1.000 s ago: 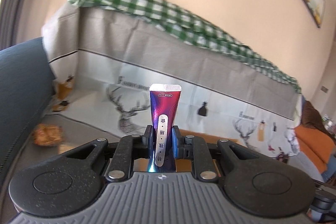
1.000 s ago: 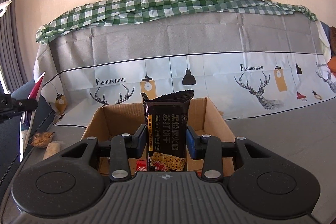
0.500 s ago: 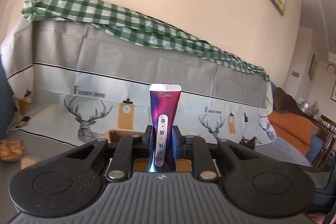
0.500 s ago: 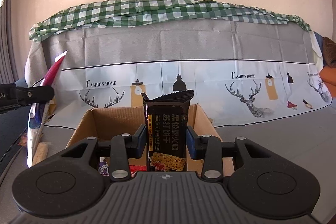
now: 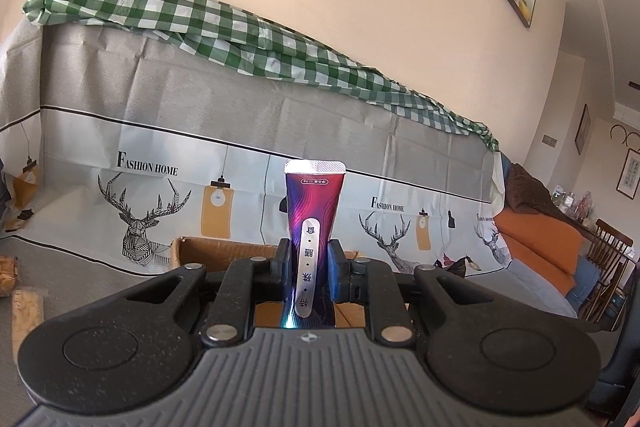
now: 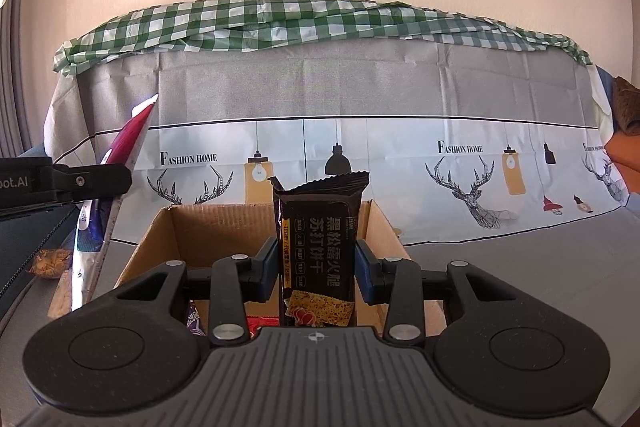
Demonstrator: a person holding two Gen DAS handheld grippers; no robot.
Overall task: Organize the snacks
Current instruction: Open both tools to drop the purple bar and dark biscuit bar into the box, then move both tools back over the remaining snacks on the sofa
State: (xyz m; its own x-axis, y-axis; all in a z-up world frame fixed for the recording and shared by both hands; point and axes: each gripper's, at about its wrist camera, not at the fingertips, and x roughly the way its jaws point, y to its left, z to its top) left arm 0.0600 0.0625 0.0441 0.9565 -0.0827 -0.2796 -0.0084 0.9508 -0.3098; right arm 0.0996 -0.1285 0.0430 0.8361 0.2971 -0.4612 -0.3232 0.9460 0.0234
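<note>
**Two snack packs held upright over the cardboard box**

A cream wall backs a sofa draped in a grey sheet printed with deer and hanging lamps (image 6: 360,131), with a green checked cloth (image 6: 320,23) bunched along its top. On the covered seat stands an open cardboard box (image 6: 208,227), and this is evidently where the snacks are being gathered: a red and a purple wrapper already show on its floor at about 6 o'clock in the right wrist view.

The right gripper (image 6: 316,267) has its jaws partly spread and pinching a black cracker pack (image 6: 318,251) by its long side edges. The pack's long axis runs up and down, crimped end at 12 o'clock, lower end hidden behind the gripper body. It sits directly in front of the box opening, which I judge to be a hold ready for lowering in.

The left gripper (image 5: 308,269) has its jaws pressed nearly together on a slim purple sachet (image 5: 314,219), gripped low so most of its length stands free. Its long axis is also upright, sealed white end at 12 o'clock. From the right wrist view the sachet leans at about 9 o'clock, to the left of the box and outside it, so it probably waits its turn. A small brown snack (image 6: 50,261) lies on the seat further left.
</note>
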